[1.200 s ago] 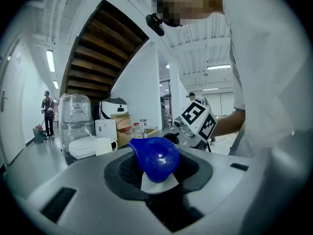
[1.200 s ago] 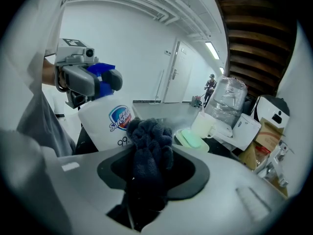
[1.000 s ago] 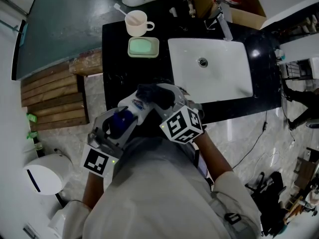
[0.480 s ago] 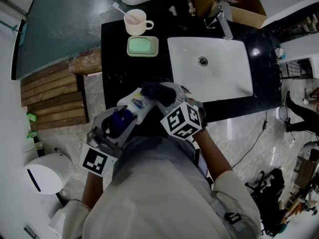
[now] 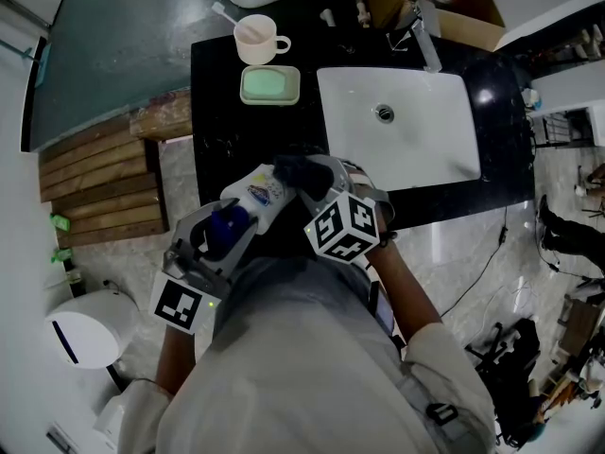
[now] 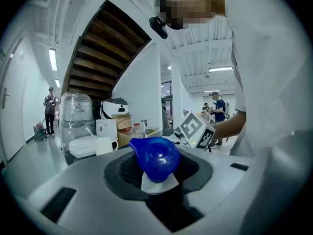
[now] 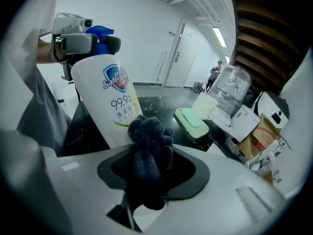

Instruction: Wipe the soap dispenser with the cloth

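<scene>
Clamping the soap dispenser [image 7: 110, 102] by its pump [image 6: 155, 158] in my left gripper [image 6: 156, 173], I am wiping its side with the cloth [image 7: 149, 148] pinched in my right gripper [image 7: 146, 180], probably sweeping around it next.

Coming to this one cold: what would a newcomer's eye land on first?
First, the white soap dispenser, gripped at its blue pump by the left gripper, at the front edge of the black counter. Next, the dark cloth bunched in the right gripper, lying against the bottle's label. Behind them is the white sink.
</scene>
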